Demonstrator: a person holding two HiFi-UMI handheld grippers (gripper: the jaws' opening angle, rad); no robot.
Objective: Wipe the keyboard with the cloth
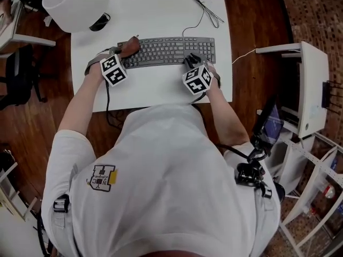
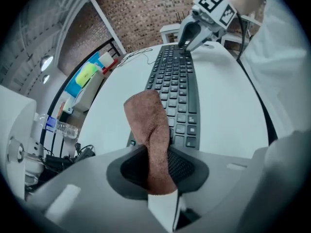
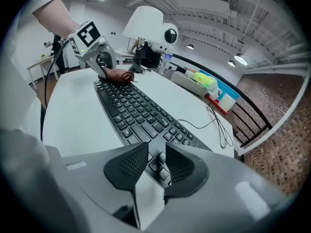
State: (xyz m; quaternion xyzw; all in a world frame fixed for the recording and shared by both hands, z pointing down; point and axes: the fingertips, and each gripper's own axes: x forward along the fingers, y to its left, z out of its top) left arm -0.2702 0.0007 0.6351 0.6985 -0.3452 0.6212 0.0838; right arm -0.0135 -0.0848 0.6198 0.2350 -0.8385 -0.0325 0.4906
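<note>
Holding the cloth [image 2: 146, 115] tight in our left gripper [image 2: 158, 166], we have it squeezed between the 2 jaws. Its free end sticks out over the left end of the keyboard [image 1: 166, 51]. Our right gripper [image 3: 154, 165] has its jaws a little apart with nothing in them. It is right over the keys at the other end, and we cannot tell if it touches them.

What could go wrong? The keyboard looks light and sits loose on the table [image 1: 161, 15]. A hard push with the cloth could make it slide or turn if the right gripper does not hold it down. If we dip too low, the hard jaw tips could bump the keys in place of the soft cloth. The cloth is gripped by 1 thin fold, so it could slip out if it drags on the keys. The cable [image 1: 206, 9] at the back could get tugged too.

The cloth is brown, fuzzy and soft, bunched into a narrow strip. The keyboard is dark grey, long and flat, and lies across the middle of the white table.
</note>
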